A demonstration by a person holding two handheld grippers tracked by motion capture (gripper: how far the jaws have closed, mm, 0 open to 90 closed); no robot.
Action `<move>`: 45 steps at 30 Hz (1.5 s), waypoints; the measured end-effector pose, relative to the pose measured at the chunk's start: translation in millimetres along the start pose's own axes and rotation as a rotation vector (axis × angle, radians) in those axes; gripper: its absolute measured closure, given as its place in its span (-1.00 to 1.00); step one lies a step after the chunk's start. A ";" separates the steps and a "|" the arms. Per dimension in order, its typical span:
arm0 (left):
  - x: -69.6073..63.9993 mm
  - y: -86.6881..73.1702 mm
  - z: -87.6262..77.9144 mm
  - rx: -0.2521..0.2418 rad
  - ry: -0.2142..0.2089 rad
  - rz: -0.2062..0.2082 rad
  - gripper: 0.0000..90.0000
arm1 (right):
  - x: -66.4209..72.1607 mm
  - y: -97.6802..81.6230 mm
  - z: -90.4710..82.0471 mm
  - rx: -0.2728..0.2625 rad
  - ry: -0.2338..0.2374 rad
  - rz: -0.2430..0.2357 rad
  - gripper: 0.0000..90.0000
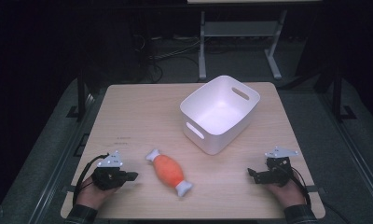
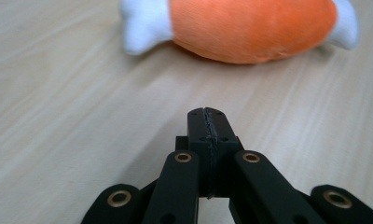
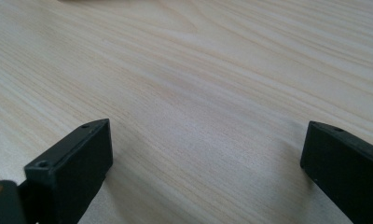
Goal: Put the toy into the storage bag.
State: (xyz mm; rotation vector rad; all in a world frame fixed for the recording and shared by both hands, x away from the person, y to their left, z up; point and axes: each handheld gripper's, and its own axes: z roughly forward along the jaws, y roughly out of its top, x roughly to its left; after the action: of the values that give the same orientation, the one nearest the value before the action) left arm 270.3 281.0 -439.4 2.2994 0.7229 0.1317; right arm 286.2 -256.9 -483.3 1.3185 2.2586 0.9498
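though near: plush toy (image 1: 169,171), left hand-held gripper (image 1: 131,176)

L fingers (image 2: 208,122) together, R fingers (image 3: 77,158) apart

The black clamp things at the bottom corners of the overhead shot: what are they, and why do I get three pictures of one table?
They are hand-held grippers, one in each of a person's hands. The high view looks down on the wooden table. The left gripper has its jaws shut with nothing between them; the right gripper has its jaws open and empty. The other two pictures come from cameras riding on the grippers, looking along their jaws. The left gripper view faces the orange plush toy with white ends, lying apart from the jaws. The right gripper view faces bare tabletop. A white bin stands farther back. Nothing is held.
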 end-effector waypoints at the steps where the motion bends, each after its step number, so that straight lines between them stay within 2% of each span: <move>1: -3.5 3.0 1.1 0.012 -0.015 0.015 1.00 | 0.0 0.0 0.0 0.000 0.000 0.000 -0.96; 7: -13.7 12.7 3.8 0.031 -0.062 0.041 1.00 | 0.1 0.1 0.1 0.000 0.000 0.001 -0.96; 19: -27.5 25.7 13.0 0.048 -0.117 0.086 1.00 | 0.1 0.1 0.1 0.000 0.000 0.001 -0.96; 26: -41.5 36.9 25.5 0.064 -0.155 0.130 1.00 | 0.1 0.1 0.2 0.000 0.000 0.001 -0.96; 45: -64.3 62.6 59.3 0.107 -0.212 0.195 1.00 | 0.1 0.1 0.2 0.000 0.000 0.001 -0.96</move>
State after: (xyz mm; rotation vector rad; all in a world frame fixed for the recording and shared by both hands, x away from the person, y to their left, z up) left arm 262.5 173.8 -435.0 2.4368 0.4067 -0.0625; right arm 286.4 -256.7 -483.3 1.3193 2.2579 0.9506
